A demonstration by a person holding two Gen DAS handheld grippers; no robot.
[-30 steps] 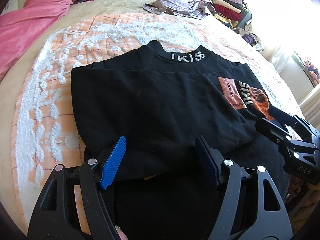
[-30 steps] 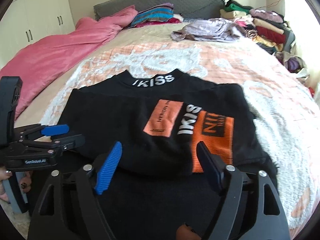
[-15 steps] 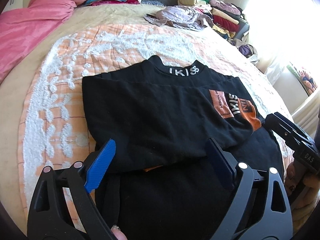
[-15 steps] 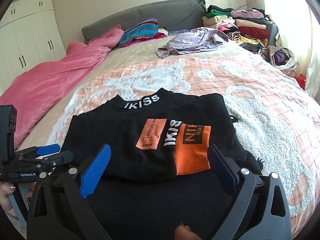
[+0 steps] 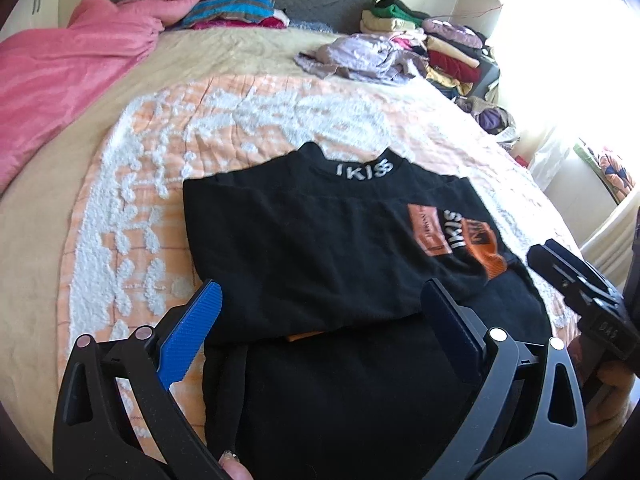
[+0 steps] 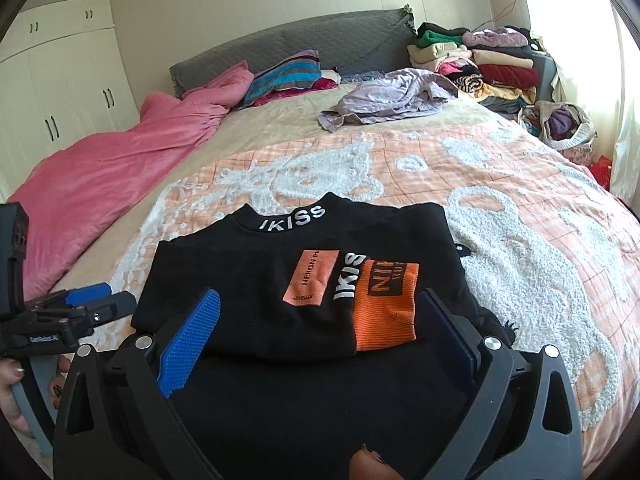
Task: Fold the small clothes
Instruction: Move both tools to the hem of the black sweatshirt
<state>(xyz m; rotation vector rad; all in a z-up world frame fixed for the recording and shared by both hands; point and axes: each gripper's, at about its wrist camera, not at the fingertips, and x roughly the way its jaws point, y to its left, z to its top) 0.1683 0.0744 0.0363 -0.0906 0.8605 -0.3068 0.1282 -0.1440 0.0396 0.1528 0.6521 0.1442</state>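
A black sweater (image 5: 320,240) (image 6: 248,288) lies folded on the orange and white bedspread (image 6: 520,200). Its white-lettered collar (image 6: 292,218) points to the headboard, and a sleeve with orange patches (image 6: 384,308) is laid across the front. My left gripper (image 5: 320,286) hovers over the near left folded edge; its jaws are opening, with nothing gripped between them. My right gripper (image 6: 320,292) hangs open above the near right edge, beside the orange cuff, and holds nothing. Each gripper shows at the edge of the other's view: the right gripper (image 5: 560,268), the left gripper (image 6: 100,304).
A pink quilt (image 6: 100,168) covers the bed's left side. A crumpled lilac garment (image 6: 392,96) lies near the headboard, with stacks of folded clothes (image 6: 480,64) and a bag of clothes (image 6: 560,124) at the far right. Striped folded items (image 6: 288,76) sit by the pillows.
Both grippers' jaws have spread wider and both have lifted up and back from the sweater's folded edge. The sweater lies where it was.
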